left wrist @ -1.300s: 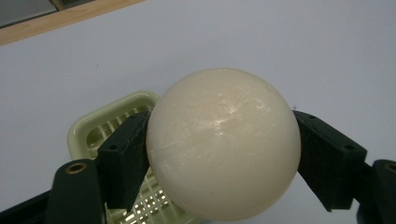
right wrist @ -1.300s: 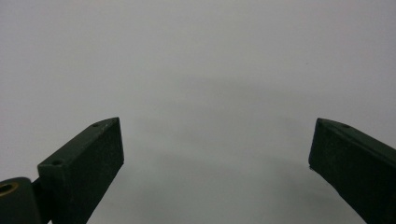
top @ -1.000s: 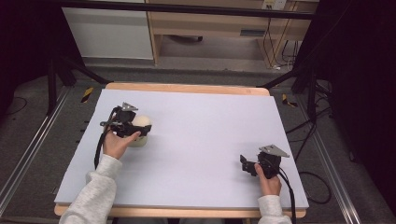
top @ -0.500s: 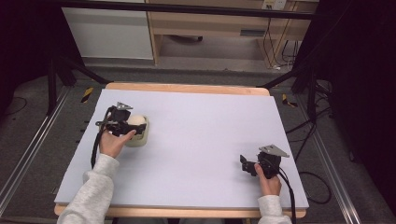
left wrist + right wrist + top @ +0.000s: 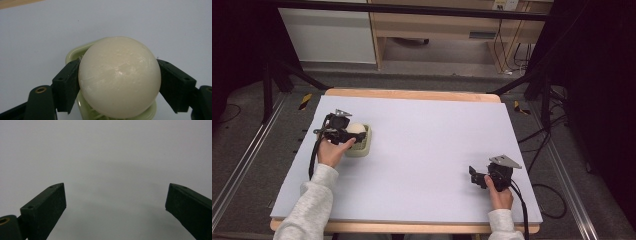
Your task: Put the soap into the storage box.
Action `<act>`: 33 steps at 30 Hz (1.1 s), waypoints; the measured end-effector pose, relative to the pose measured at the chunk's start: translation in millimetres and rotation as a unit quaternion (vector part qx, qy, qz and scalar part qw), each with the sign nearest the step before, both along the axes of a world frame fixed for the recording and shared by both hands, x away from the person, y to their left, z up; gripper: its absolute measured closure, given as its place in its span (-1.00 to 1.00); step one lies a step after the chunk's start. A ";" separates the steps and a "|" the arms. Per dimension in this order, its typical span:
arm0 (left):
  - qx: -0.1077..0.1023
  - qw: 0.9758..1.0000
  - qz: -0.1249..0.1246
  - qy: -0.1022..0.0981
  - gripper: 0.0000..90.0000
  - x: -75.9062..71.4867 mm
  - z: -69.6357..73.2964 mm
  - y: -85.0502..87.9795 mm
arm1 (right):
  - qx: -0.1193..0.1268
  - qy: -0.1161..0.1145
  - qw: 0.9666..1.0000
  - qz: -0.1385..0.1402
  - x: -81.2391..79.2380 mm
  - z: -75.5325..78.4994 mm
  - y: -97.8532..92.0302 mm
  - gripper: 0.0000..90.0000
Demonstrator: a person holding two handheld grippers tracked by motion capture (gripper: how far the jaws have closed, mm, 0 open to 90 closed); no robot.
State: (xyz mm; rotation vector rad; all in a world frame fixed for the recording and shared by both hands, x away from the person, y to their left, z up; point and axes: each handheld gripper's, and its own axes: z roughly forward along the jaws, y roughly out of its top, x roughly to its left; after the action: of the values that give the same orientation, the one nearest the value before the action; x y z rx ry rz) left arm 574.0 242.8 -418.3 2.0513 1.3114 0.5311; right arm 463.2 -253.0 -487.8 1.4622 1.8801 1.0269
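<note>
A cream ball [image 5: 119,77] sits between the jaws of my left gripper [image 5: 118,65], which is shut on it from both sides. Directly under the ball is a pale green dish [image 5: 75,53]; I cannot tell whether the ball touches it. In the high view, the left gripper [image 5: 353,132] holds the ball [image 5: 357,128] over the dish [image 5: 363,146] at the table's left side. My right gripper [image 5: 473,175] rests low near the front right of the table. Its jaws stand wide apart in the right gripper view [image 5: 113,187], with nothing between them.
The pale lavender tabletop [image 5: 427,140] has a wooden edge at the back [image 5: 412,94]. Black frame legs [image 5: 287,75] and cables [image 5: 542,150] lie on the floor around the table.
My left gripper has drawn slightly to the left while staying at the dish with the ball. The right gripper has not moved.
</note>
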 end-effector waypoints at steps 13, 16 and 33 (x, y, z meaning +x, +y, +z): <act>0.007 1.000 0.004 0.014 -0.47 7.1 -13.0 2.3 | 0.001 0.001 1.000 0.000 0.0 -0.1 0.0 -0.92; 0.006 1.000 0.004 0.016 -0.47 7.4 -13.8 1.5 | 0.002 0.002 1.000 0.000 0.1 -0.1 0.0 -0.92; 0.011 1.000 0.003 0.023 -0.47 10.3 -19.1 -0.1 | 0.002 0.001 1.000 0.000 0.2 -0.1 -0.2 -0.92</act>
State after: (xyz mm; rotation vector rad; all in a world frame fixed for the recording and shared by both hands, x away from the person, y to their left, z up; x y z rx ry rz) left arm 584.3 242.7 -437.4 2.0895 1.3442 0.5063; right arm 463.4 -253.1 -487.9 1.4655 1.8815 1.0298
